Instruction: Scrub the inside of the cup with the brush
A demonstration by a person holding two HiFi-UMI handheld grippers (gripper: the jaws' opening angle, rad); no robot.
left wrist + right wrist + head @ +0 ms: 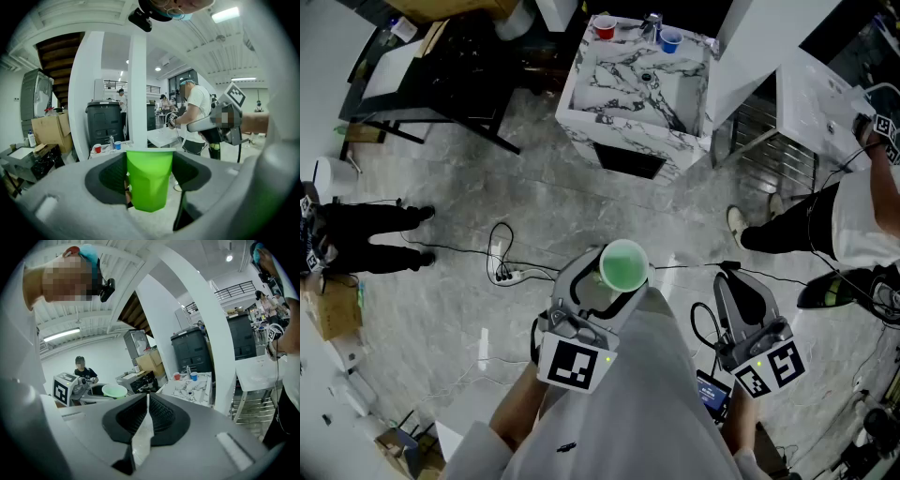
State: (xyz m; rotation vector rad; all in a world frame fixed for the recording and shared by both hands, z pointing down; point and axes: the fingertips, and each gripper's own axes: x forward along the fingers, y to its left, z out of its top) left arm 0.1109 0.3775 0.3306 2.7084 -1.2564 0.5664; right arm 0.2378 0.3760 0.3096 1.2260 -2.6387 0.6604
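Note:
A bright green cup (624,263) is clamped upright in my left gripper (617,278), held above the floor in front of me. In the left gripper view the cup (149,180) fills the gap between the two dark pads. My right gripper (739,283) is to the right of it, apart from the cup. Its jaws are shut tip to tip with nothing between them (147,401). From the right gripper view the green cup (114,390) shows to the left. I see no brush in any view.
A marble sink counter (609,70) stands ahead, with a red cup (605,28) and a blue cup (670,40) on its back edge. Cables and a power strip (504,274) lie on the floor. A person's legs (787,230) are at the right, another person (366,239) at the left.

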